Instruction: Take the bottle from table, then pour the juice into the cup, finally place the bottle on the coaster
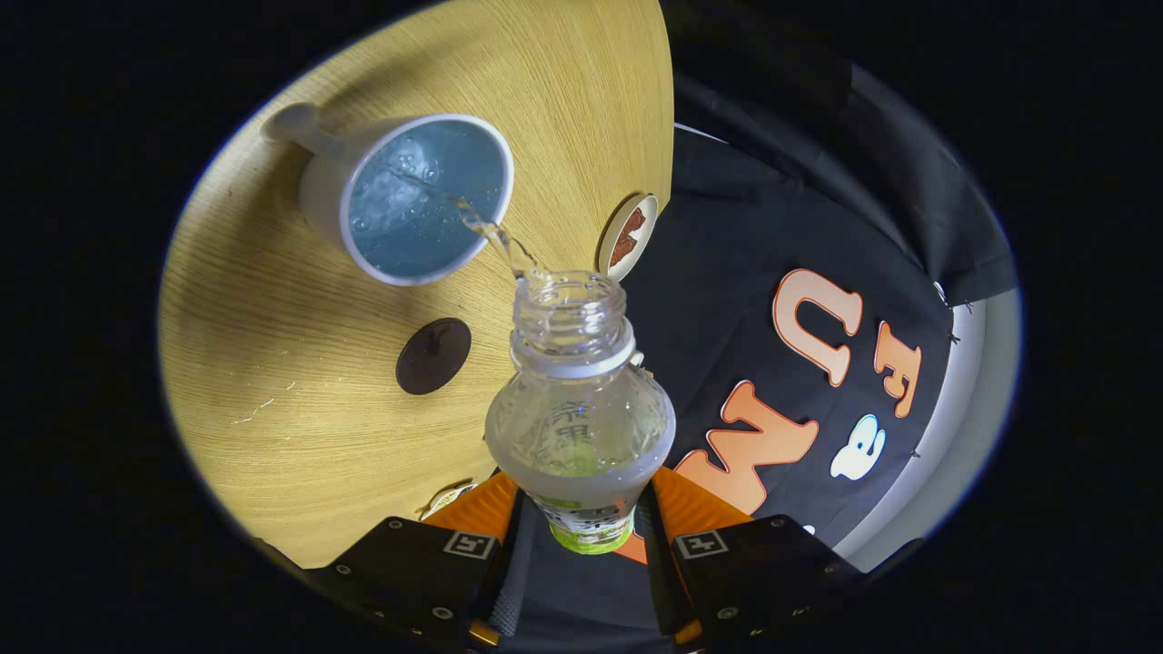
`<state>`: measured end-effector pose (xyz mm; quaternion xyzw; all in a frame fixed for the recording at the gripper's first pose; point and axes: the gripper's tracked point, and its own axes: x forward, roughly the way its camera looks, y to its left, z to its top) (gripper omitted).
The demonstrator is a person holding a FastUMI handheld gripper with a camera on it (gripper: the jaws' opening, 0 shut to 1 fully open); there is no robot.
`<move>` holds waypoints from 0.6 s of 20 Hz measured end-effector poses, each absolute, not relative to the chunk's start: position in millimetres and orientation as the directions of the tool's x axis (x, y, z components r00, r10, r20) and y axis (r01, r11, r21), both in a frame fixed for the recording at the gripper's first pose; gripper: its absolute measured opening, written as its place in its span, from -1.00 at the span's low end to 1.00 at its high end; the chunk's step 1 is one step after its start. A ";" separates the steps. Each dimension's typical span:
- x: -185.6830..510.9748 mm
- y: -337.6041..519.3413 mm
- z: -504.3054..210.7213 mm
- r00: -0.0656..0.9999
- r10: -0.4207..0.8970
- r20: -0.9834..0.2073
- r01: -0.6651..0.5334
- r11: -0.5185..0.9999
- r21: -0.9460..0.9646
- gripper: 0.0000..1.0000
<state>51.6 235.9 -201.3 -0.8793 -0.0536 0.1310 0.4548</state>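
Gripper view: gripper [581, 522] holds the bottle [580, 400] by its lower body, both orange fingers [482, 509] pressed against its sides, one each side. Bottle is clear plastic, cap off, white ring under the threaded neck, green-and-white label down near the fingers. It's tipped forward, open mouth pointing away from the gripper toward the cup [413, 195].

A thin clear stream [495, 238] runs from the bottle's mouth over the cup's near rim and into it. Cup is white with a handle on its far side, standing on the wooden table [273, 345], just beyond the bottle mouth. Liquid inside looks bluish with bubbles and ripples where the stream lands.

Dark round coaster [433, 356] lies flat on the table, between cup and fingers, off to one side of the bottle, apart from both. A second round white-rimmed disc with a brown pattern [629, 236] sits at the table's edge, close beside the bottle's mouth; can't tell what it is.
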 end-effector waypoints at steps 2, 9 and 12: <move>52.4 235.0 -201.1 0.960 0.213 -0.182 -0.024 -0.584 -0.811 0.14; 53.0 236.5 -197.0 0.960 0.214 -0.183 -0.018 -0.602 -0.799 0.14; 52.3 237.9 -195.4 0.960 0.216 -0.179 -0.012 -0.607 -0.795 0.14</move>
